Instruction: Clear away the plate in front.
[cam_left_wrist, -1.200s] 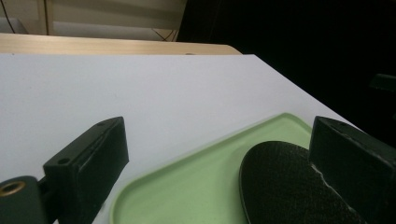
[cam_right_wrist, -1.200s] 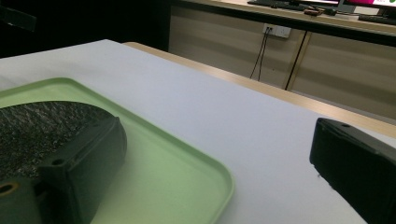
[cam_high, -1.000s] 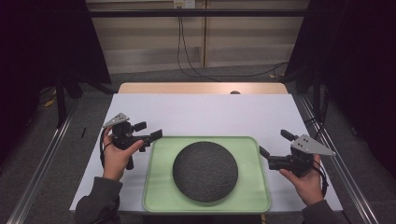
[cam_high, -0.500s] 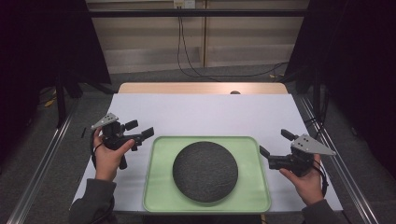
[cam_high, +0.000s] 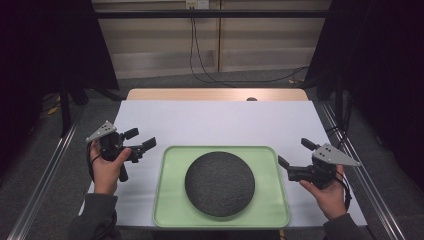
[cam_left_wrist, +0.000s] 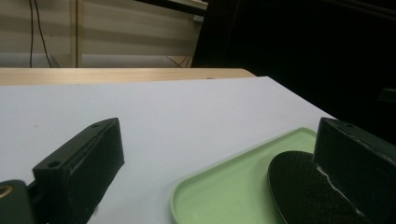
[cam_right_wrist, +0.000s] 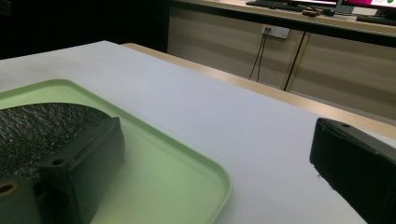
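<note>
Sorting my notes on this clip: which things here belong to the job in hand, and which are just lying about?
Job in hand:
- round dark textured plate
- pale green rectangular tray under it
- left gripper and right gripper, both open, flanking the tray

Lying about:
- small dark object at the table's far edge
- black cables on the floor beyond

Laboratory recording bay: white table (cam_high: 215, 120) enclosed by black curtains (cam_high: 50, 45), metal frame rails (cam_high: 45, 175), wall socket (cam_high: 196, 4) with cables (cam_high: 200, 55).
</note>
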